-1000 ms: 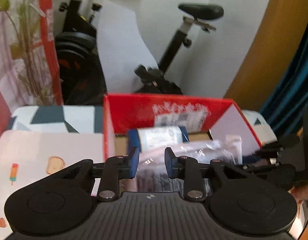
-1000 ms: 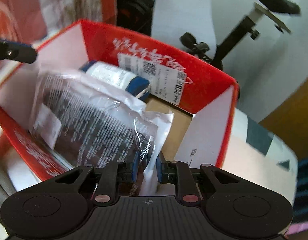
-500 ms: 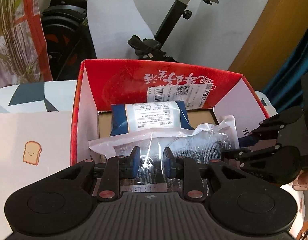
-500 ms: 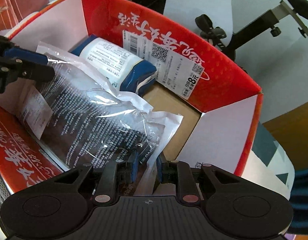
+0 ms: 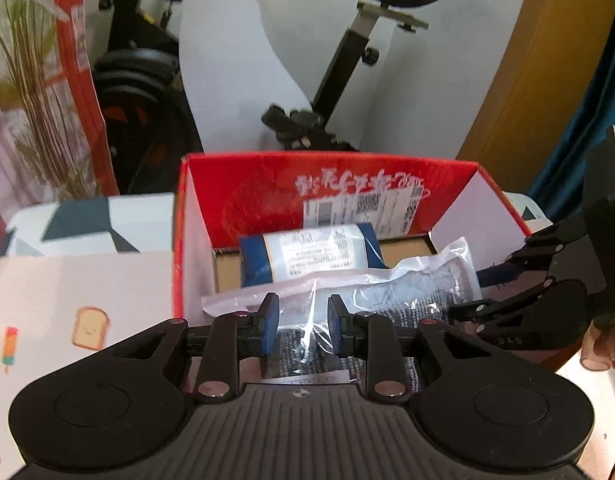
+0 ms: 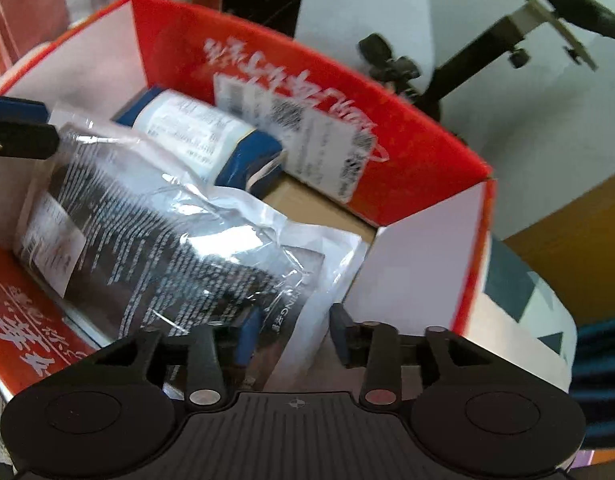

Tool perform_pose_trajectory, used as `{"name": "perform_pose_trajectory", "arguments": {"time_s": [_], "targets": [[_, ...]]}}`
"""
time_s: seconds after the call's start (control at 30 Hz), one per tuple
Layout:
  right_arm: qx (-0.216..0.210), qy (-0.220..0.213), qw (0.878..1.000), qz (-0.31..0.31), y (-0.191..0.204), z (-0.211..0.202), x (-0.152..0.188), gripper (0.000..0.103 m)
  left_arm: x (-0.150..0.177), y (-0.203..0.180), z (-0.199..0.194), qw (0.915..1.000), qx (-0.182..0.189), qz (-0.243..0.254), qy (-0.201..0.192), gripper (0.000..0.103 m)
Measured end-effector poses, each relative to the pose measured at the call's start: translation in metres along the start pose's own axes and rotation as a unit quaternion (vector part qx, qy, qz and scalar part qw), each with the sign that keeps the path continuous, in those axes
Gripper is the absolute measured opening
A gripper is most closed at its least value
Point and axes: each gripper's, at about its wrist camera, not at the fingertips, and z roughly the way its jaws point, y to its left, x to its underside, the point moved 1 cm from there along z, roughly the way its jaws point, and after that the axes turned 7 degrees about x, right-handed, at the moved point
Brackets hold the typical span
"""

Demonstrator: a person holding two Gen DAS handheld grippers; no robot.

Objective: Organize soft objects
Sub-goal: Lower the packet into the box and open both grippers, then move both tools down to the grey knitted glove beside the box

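Released a moment ago, the clear plastic packet [image 6: 179, 240] is being left inside the red box [image 6: 419, 148] beside the blue pack [image 6: 211, 140]; right gripper [image 6: 293, 338] jaws are opening, while the left gripper [image 5: 303, 330], narrowly parted, is being held around its edge.

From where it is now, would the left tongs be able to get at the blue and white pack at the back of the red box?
Probably not directly: the clear plastic bag lies between the left tongs and the blue and white pack, in the red box.
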Motion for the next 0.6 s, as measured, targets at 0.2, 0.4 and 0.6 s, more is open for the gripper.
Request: {"name": "perform_pose_trajectory", "arguments": {"time_s": [0.2, 0.4, 0.6], "targets": [[0.0, -0.056, 0.997, 0.046, -0.02, -0.028, 0.006, 0.056, 0.001, -0.004, -0.024, 0.999, -0.024, 0.023, -0.028, 0.033], [-0.022, -0.138, 0.986, 0.085, -0.02, -0.067, 0.022, 0.089, 0.009, -0.01, -0.044, 0.9967, -0.053, 0.04, -0.048, 0.046], [-0.027, -0.198, 0.97, 0.14, -0.011, -0.098, 0.055, 0.103, 0.031, -0.017, -0.075, 0.9923, -0.071, 0.053, -0.087, 0.087]]}}
